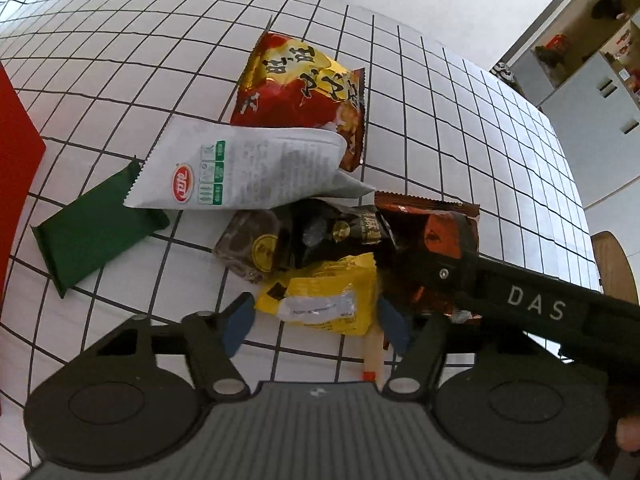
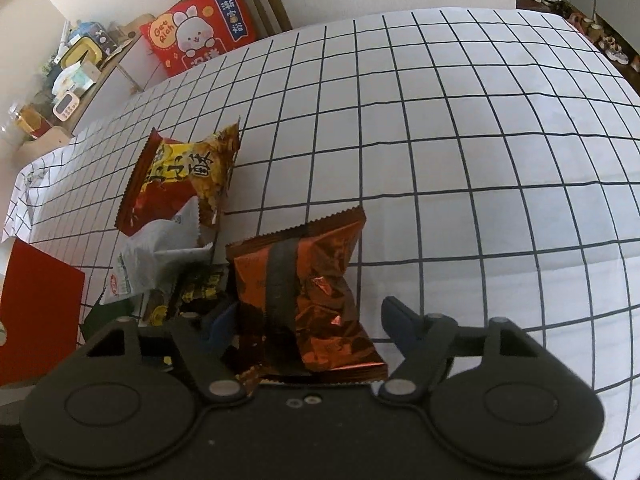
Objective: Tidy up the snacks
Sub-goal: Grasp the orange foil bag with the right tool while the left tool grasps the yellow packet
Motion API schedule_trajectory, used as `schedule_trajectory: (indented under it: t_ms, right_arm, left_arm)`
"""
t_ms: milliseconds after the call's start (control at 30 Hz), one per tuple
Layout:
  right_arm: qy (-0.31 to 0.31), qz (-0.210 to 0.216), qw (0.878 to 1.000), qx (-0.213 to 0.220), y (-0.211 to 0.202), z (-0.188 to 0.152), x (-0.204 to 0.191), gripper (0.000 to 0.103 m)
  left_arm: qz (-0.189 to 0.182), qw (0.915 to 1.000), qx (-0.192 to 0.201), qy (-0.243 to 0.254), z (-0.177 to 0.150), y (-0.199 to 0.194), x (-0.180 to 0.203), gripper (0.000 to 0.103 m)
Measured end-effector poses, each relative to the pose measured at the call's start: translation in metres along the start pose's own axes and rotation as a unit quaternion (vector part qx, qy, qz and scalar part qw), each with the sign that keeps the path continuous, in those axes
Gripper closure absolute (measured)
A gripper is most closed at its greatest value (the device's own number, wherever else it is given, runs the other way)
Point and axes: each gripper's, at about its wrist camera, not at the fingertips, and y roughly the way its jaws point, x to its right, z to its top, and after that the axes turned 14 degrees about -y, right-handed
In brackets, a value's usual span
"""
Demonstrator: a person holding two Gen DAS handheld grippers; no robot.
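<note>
A pile of snack packets lies on the checked tablecloth (image 1: 120,60). In the left wrist view my left gripper (image 1: 316,320) is open, its blue fingertips on either side of a yellow packet (image 1: 324,296). Beyond it lie dark packets (image 1: 296,240), a white bag (image 1: 240,168), a red-and-yellow bag (image 1: 300,80) and a green packet (image 1: 92,232). My right gripper (image 2: 308,320) is open around a copper-orange foil packet (image 2: 308,288), which also shows in the left wrist view (image 1: 436,236). The right gripper's arm (image 1: 540,304) crosses the left view.
A red box (image 2: 36,308) stands at the left of the pile, also seen in the left wrist view (image 1: 16,152). A wooden chair with a red cushion (image 2: 200,28) stands at the table's far side. A cluttered shelf (image 2: 68,76) is at the far left.
</note>
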Motion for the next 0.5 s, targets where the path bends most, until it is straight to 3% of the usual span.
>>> schedule_trajectory:
  t_ms: [267, 500]
  right_arm:
    - [-0.009, 0.002, 1.000, 0.008, -0.011, -0.004, -0.004, 0.056]
    - [-0.014, -0.003, 1.000, 0.017, -0.023, -0.013, -0.005, 0.060]
  left_arm:
    - [-0.006, 1.0000, -0.003, 0.003, -0.002, -0.001, -0.002, 0.052]
    - [-0.012, 0.9999, 0.005, 0.006, -0.007, -0.012, -0.009, 0.055]
